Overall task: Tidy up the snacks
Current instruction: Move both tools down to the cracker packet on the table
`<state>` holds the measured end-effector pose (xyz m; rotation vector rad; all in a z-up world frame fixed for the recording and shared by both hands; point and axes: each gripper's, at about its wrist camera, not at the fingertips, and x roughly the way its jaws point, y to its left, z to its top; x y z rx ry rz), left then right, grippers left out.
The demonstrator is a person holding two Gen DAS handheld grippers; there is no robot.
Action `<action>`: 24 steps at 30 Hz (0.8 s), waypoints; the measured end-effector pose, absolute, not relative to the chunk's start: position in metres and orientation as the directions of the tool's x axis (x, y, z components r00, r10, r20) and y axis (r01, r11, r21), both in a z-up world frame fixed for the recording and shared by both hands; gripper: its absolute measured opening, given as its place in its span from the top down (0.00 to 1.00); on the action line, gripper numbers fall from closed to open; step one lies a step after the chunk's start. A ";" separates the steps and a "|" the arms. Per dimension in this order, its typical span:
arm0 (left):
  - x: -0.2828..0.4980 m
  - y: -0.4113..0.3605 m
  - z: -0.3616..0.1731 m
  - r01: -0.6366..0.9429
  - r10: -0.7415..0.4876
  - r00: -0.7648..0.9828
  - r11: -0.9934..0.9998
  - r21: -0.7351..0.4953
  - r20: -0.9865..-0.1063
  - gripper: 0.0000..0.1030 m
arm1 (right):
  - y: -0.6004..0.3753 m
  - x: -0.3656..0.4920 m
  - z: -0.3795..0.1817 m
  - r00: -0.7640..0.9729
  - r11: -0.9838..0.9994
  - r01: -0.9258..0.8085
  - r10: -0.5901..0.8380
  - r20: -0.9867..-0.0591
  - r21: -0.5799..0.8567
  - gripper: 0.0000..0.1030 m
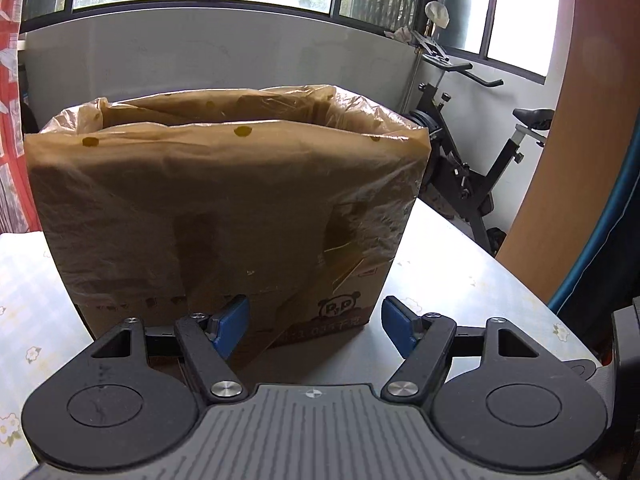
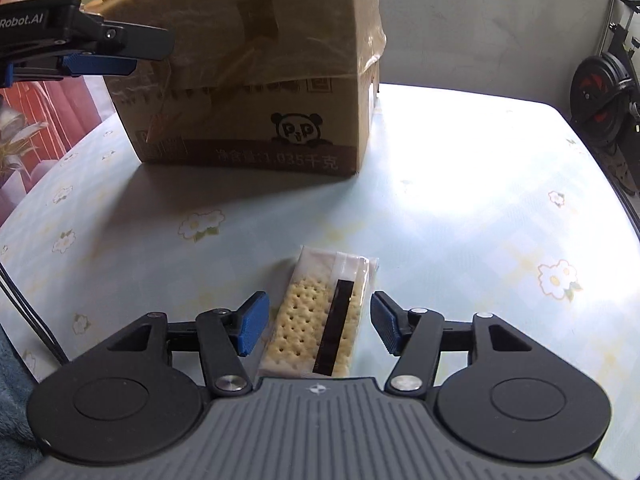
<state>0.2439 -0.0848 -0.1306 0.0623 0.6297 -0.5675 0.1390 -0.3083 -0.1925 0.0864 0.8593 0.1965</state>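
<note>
A cardboard box with a panda print, lined with a thin plastic bag, stands on the table; it also shows in the right wrist view. My left gripper is open and empty, close in front of the box's lower right corner; it appears at the upper left of the right wrist view. A clear packet of crackers lies flat on the table. My right gripper is open, with its blue pads on either side of the packet, apart from it.
The table has a pale floral cloth and its right edge is near. An exercise bike stands behind the table at the right. A grey wall and windows lie behind the box. A red curtain hangs at the left.
</note>
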 end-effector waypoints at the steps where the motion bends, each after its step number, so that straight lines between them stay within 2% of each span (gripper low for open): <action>1: 0.244 -0.084 -0.134 0.518 -0.481 0.658 0.848 -0.116 -0.580 0.27 | -0.308 0.139 -0.195 0.630 0.977 -0.138 0.211 -0.748 0.160 0.41; 6: 0.244 -0.080 -0.152 0.490 -0.470 0.630 0.858 -0.153 -0.618 0.27 | -0.297 0.148 -0.201 0.612 0.971 -0.188 0.233 -0.756 0.147 0.38; 10: 0.247 -0.076 -0.162 0.464 -0.456 0.618 0.869 -0.171 -0.640 0.28 | -0.272 0.164 -0.199 0.594 0.934 -0.317 0.330 -0.734 0.163 0.39; 14: 0.251 -0.070 -0.173 0.439 -0.446 0.597 0.878 -0.194 -0.667 0.29 | -0.248 0.164 -0.192 0.601 0.899 -0.427 0.361 -0.714 0.095 0.39; 15: 0.252 -0.068 -0.177 0.436 -0.450 0.588 0.876 -0.206 -0.672 0.29 | -0.246 0.161 -0.189 0.607 0.895 -0.438 0.360 -0.708 0.080 0.36; 19: 0.251 -0.068 -0.191 0.434 -0.466 0.549 0.869 -0.240 -0.694 0.30 | -0.258 0.146 -0.188 0.636 0.919 -0.393 0.300 -0.711 0.035 0.25; 24: 0.248 -0.082 -0.207 0.472 -0.506 0.488 0.839 -0.273 -0.711 0.34 | -0.284 0.125 -0.190 0.624 0.962 -0.257 0.236 -0.745 0.090 0.20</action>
